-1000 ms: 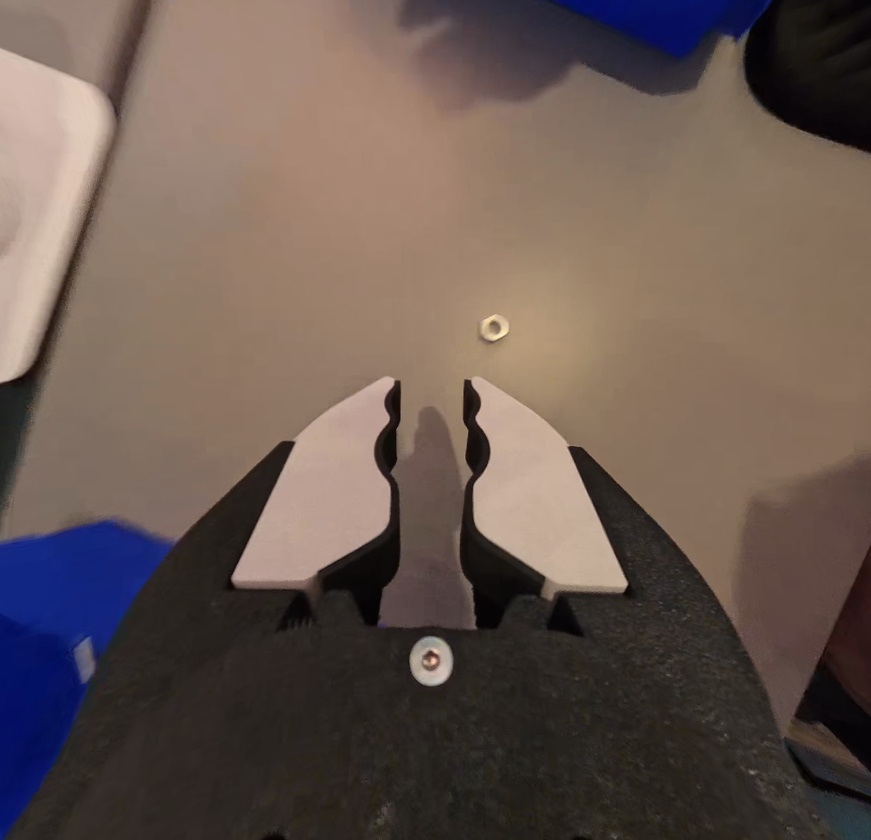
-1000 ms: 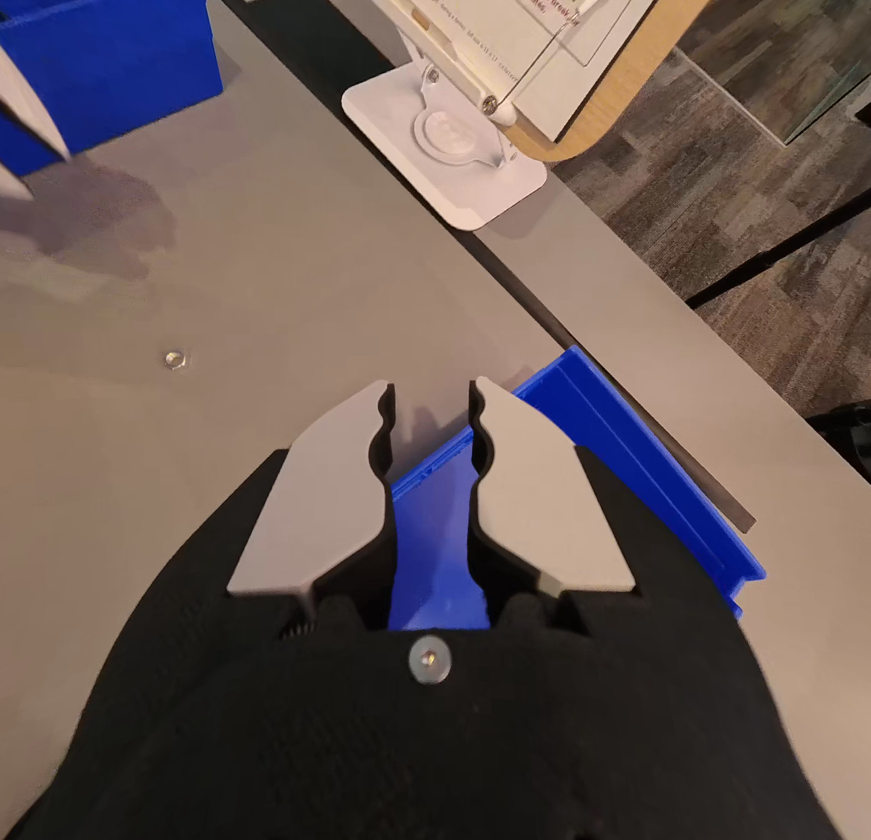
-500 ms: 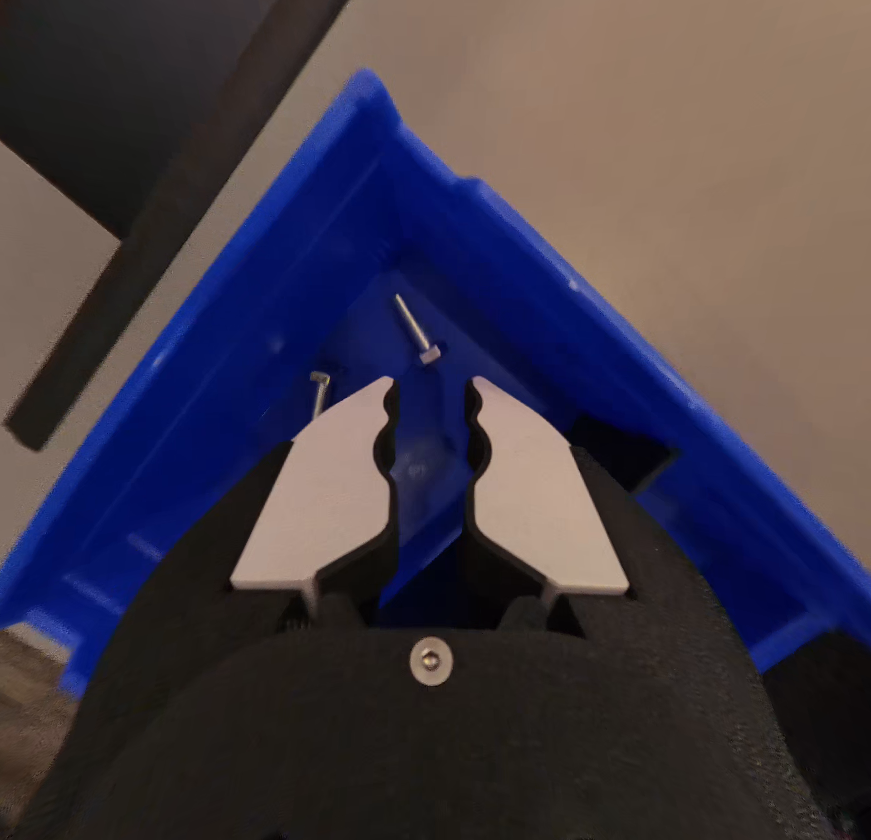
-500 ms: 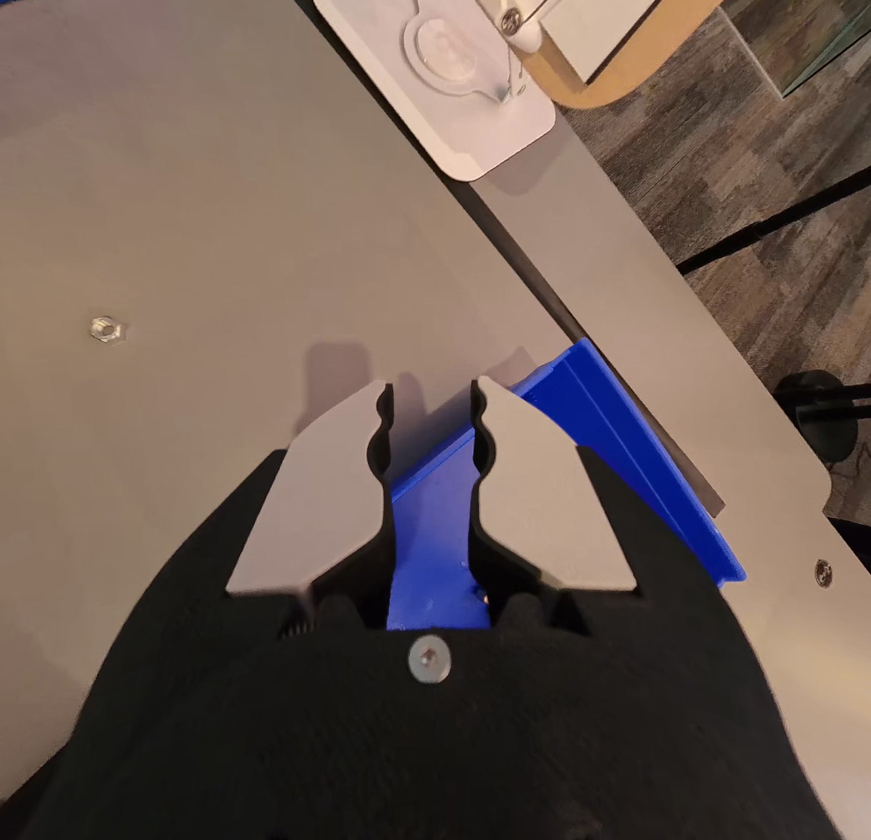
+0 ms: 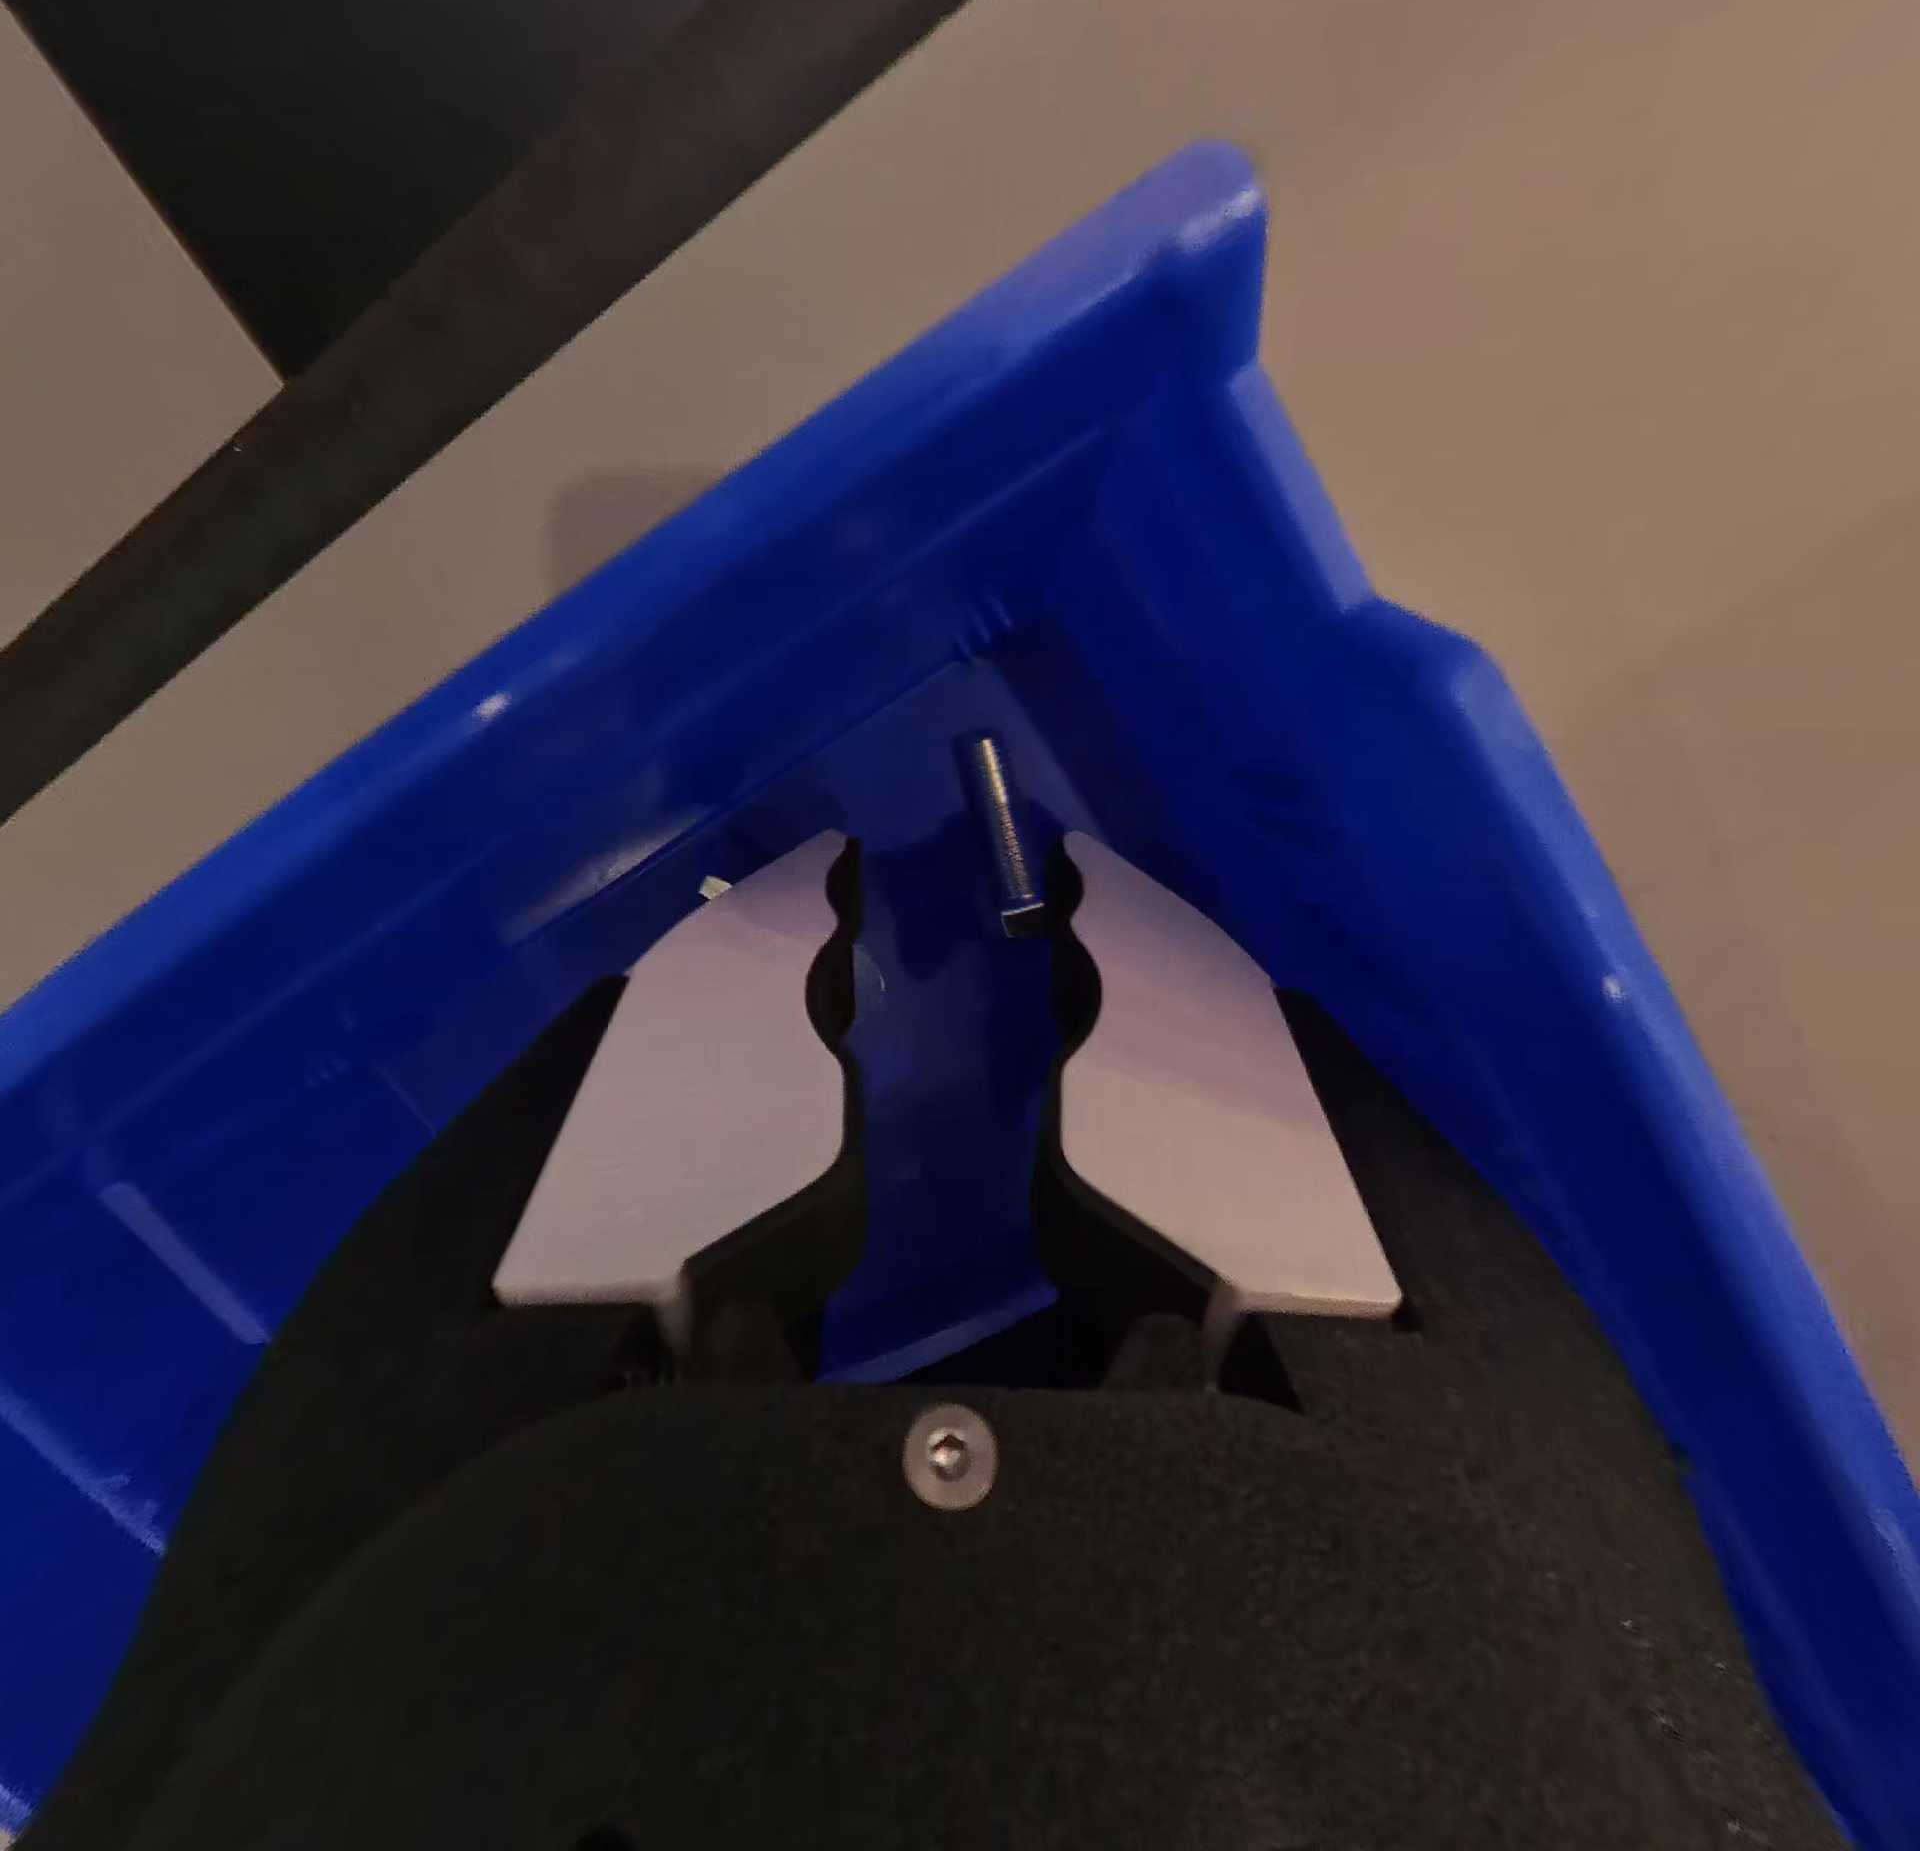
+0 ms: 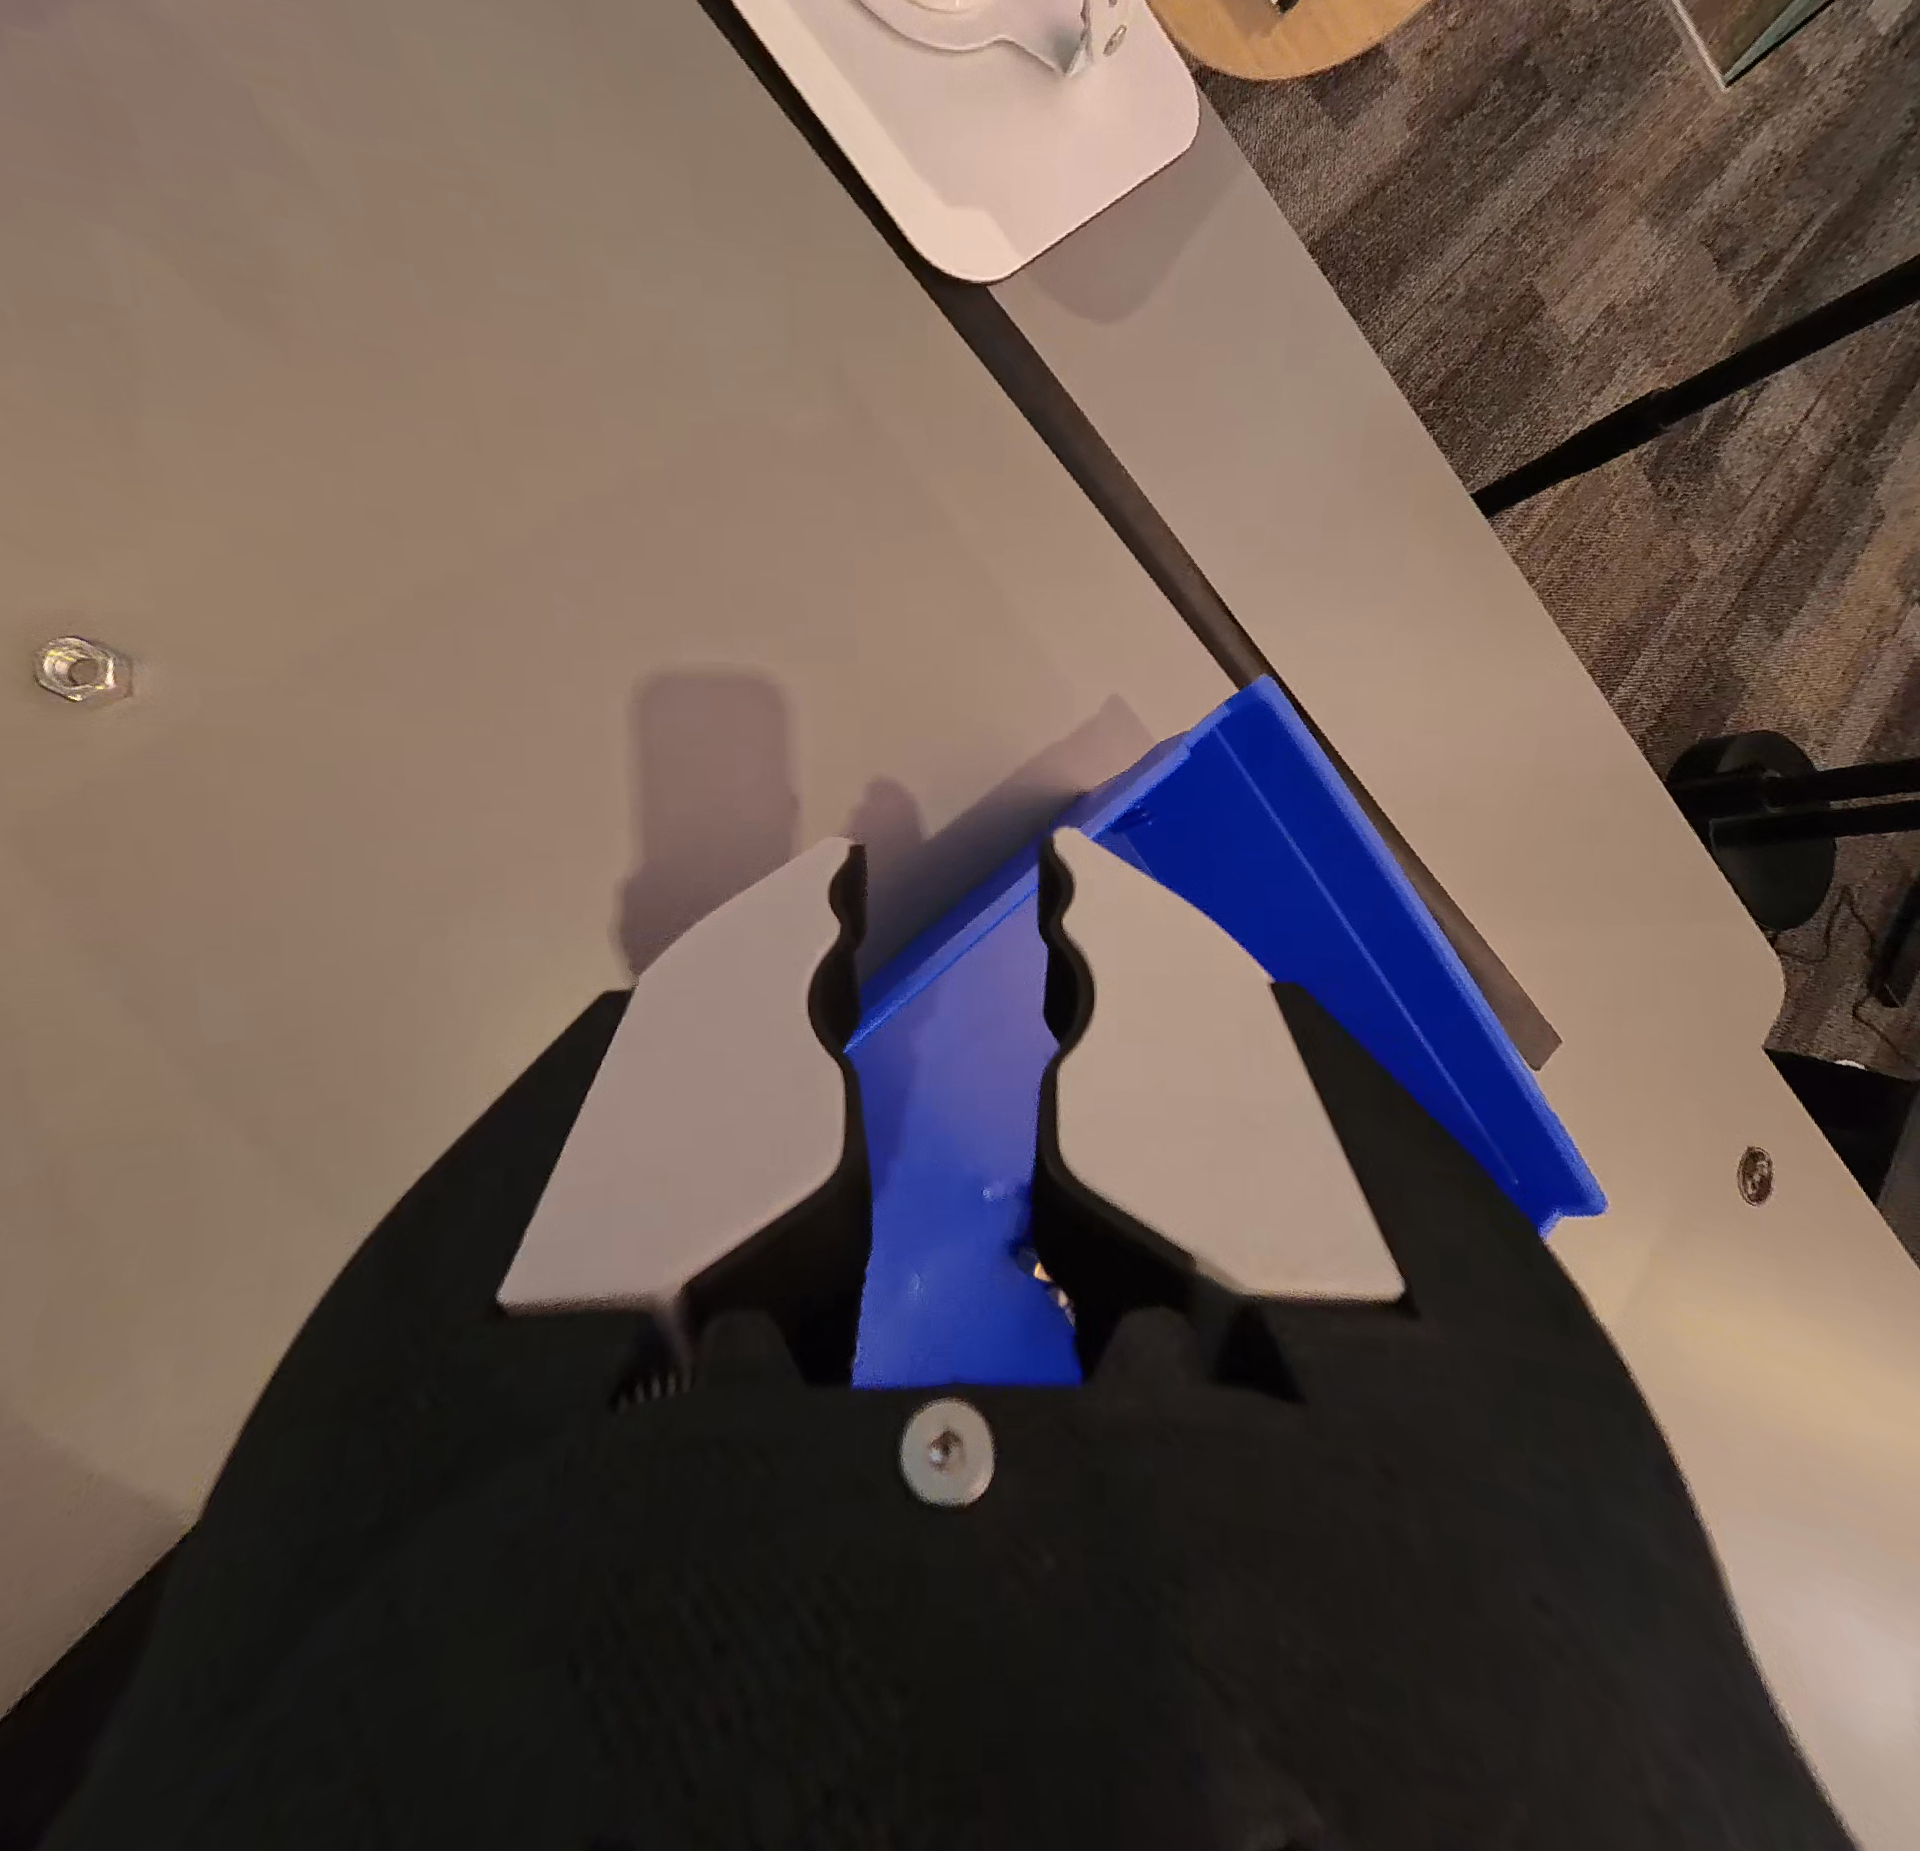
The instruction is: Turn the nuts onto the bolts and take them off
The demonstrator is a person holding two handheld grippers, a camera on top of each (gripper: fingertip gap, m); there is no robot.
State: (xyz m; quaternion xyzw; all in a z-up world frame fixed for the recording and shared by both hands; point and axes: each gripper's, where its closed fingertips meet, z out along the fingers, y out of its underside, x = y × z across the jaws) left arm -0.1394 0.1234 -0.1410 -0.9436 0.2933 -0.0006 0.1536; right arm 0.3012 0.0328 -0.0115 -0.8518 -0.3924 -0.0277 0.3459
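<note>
In the left wrist view my left gripper [image 5: 954,851] is open and empty, reaching down into a blue bin [image 5: 727,596]. A silver bolt [image 5: 1000,833] lies on the bin floor just inside my right fingertip, head toward me. A second metal piece [image 5: 715,885] peeks out past the left finger, mostly hidden. In the right wrist view my right gripper [image 6: 954,851] is open and empty above another blue bin [image 6: 1299,918]. A small metal part [image 6: 1039,1271] shows low in that bin beside the right finger. A silver nut [image 6: 81,669] lies on the grey table [image 6: 416,399] far left.
A white stand base [image 6: 997,87] sits at the table's far edge, with a wooden curved panel [image 6: 1299,25] behind it. A dark gap [image 6: 1091,430] runs between two table tops. Patterned floor and a black lamp base [image 6: 1756,825] lie to the right. Tip to tip, the grippers are about 45 cm apart.
My left gripper swung from the nut on the table to the blue bin and has dropped deeper toward the bolt. My right gripper drifted over its bin; the nut slid left in view.
</note>
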